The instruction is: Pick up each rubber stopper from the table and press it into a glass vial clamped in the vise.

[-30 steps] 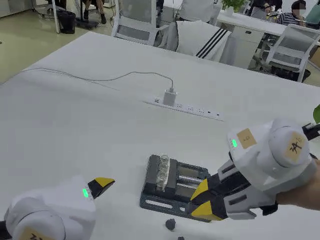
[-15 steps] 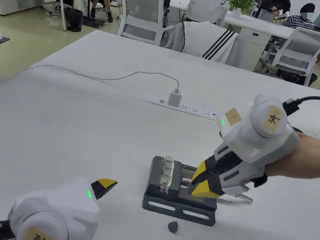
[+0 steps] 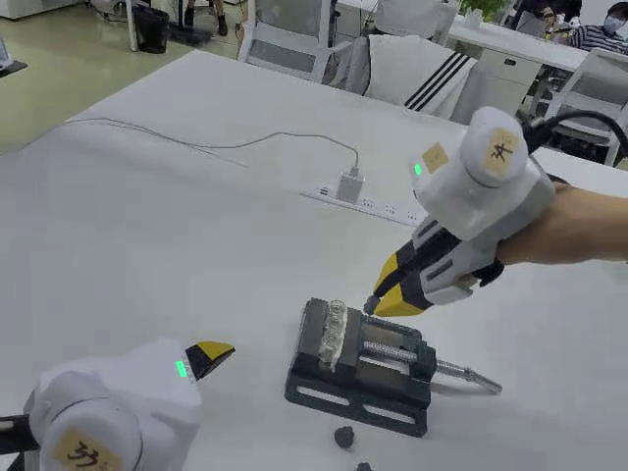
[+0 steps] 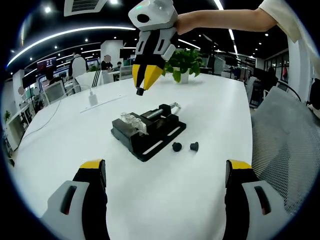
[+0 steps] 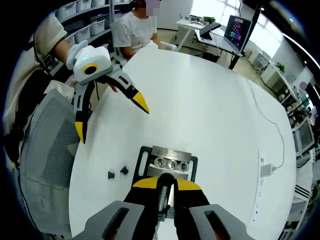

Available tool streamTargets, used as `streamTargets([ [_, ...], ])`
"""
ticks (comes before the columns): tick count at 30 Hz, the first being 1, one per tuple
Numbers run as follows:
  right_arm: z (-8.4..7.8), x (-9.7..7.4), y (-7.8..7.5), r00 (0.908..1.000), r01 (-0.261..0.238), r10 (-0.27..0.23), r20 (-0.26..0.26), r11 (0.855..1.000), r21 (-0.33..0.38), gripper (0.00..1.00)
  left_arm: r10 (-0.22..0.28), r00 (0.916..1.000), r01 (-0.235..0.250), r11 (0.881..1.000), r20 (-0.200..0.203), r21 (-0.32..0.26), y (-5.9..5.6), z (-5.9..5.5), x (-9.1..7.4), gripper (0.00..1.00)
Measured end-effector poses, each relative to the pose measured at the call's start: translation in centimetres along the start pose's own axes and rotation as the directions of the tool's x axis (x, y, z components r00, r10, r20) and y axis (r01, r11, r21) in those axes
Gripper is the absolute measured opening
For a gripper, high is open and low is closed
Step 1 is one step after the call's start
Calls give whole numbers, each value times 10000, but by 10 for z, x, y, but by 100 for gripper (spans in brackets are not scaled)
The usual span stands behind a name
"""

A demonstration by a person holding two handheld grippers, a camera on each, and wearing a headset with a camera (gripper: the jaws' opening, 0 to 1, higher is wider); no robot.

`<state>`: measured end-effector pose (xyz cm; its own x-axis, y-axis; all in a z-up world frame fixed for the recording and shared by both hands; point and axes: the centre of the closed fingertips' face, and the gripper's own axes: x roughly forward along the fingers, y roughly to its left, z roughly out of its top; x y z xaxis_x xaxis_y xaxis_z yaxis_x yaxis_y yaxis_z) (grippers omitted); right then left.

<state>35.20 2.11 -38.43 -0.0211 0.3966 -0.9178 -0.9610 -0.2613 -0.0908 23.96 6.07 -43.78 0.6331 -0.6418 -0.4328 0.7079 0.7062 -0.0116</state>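
A stopper is gripped by the right gripper above the vise; the left gripper is held wide open.

— What sits on your surface behind the work?
— You have a white power strip with a white charger plugged into it. Its cable trails off to your left.
— And past the far edge?
— A white jacket with black stripes is draped there, beside a white chair. A potted plant stands at one end.
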Motion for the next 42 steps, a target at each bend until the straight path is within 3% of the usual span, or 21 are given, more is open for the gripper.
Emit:
streamTargets([
  [7, 5, 6, -18, 9993, 8, -17, -377, 9997, -242, 6, -28, 10000, 28, 10000, -59, -52, 1, -2, 2, 99],
  [13, 3, 19, -18, 9947, -303, 243, -996, 9977, -599, 6, -68, 10000, 68, 9999, -48, -89, 1, -1, 5, 99],
  [20, -6, 36, -26, 9789, -734, 541, -1969, 9930, -922, 6, -139, 9999, 138, 9998, -87, -148, -1, -4, 8, 99],
  [34, -4, 45, -26, 9650, -1414, 1185, -2340, 9864, -834, 6, -104, 9999, 102, 9994, -60, -319, 1, -7, 8, 99],
  [42, -7, 49, -27, 9597, -1531, 1268, -2507, 9843, -880, 6, -45, 10000, 42, 9988, -53, -493, 2, -11, 7, 99],
])
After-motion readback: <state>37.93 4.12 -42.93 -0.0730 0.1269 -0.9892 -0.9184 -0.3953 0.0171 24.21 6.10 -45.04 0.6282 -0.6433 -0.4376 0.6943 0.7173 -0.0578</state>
